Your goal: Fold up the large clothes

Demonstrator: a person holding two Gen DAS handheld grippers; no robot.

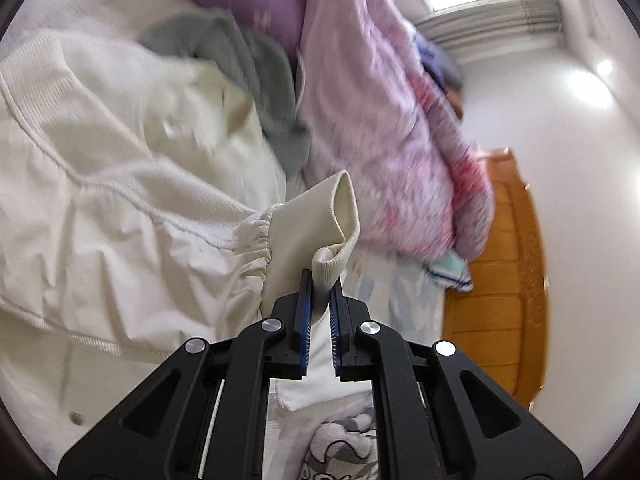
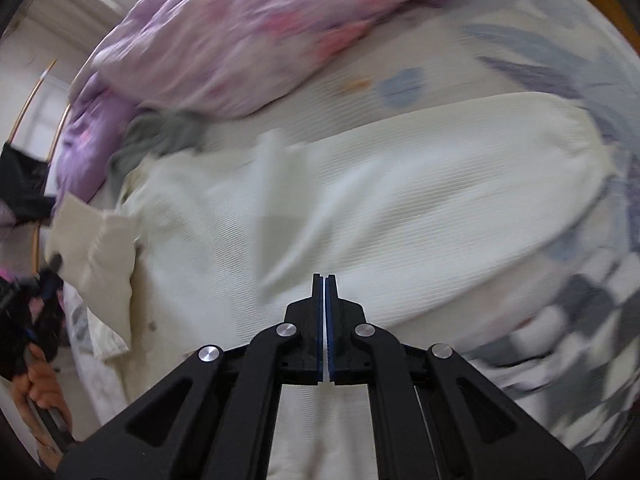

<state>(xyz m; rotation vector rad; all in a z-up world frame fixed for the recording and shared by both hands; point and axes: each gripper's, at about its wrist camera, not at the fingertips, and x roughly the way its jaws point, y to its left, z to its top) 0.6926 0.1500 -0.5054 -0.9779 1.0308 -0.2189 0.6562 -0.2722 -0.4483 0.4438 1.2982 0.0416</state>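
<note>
A large cream-white jacket point(image 1: 120, 184) lies spread on the bed. My left gripper point(image 1: 321, 276) is shut on the jacket's ribbed sleeve cuff point(image 1: 320, 220) and holds it lifted above the bed. In the right wrist view the jacket's body point(image 2: 400, 200) lies across the bed, with the sleeve point(image 2: 96, 240) raised at the far left. My right gripper point(image 2: 324, 278) is shut and empty, just above the jacket's near edge.
A pink and purple quilt point(image 1: 380, 120) point(image 2: 260, 40) is heaped along the far side of the bed. A grey garment point(image 1: 256, 68) point(image 2: 160, 136) lies beside it. The wooden bed frame point(image 1: 500, 272) stands against a white wall. The bedsheet point(image 2: 480, 68) is patterned.
</note>
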